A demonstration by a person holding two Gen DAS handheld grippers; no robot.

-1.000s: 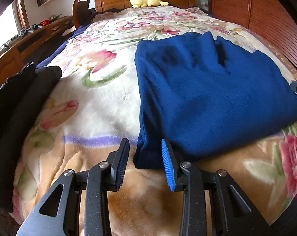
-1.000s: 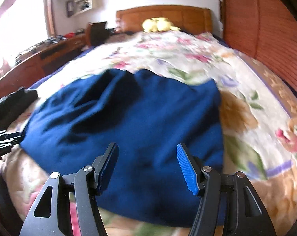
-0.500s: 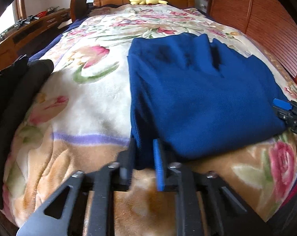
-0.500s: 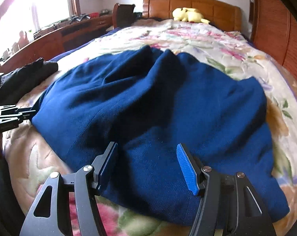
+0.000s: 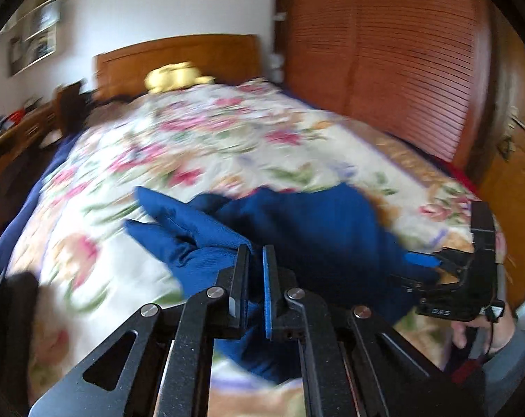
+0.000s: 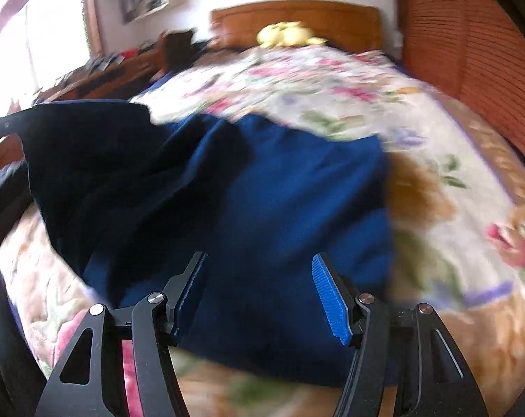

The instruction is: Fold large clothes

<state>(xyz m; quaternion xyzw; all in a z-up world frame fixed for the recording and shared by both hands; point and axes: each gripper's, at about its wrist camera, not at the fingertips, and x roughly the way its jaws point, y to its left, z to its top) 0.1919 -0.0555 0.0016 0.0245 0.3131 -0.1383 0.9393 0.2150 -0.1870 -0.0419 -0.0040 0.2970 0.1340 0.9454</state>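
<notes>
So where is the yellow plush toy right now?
The plush toy lies at the far end of the bed, against the wooden headboard, beyond the blue garment; both views show it.

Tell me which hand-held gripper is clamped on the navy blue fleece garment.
The left hand-held gripper: its jaws are nearly shut on a bunched corner of the navy blue fleece garment. The right hand-held gripper is wide open above the fabric.

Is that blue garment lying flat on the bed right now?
No. The left gripper is shut on the garment and lifts its corner off the bedspread; the rest lies rumpled. The right gripper is open above it.
</notes>
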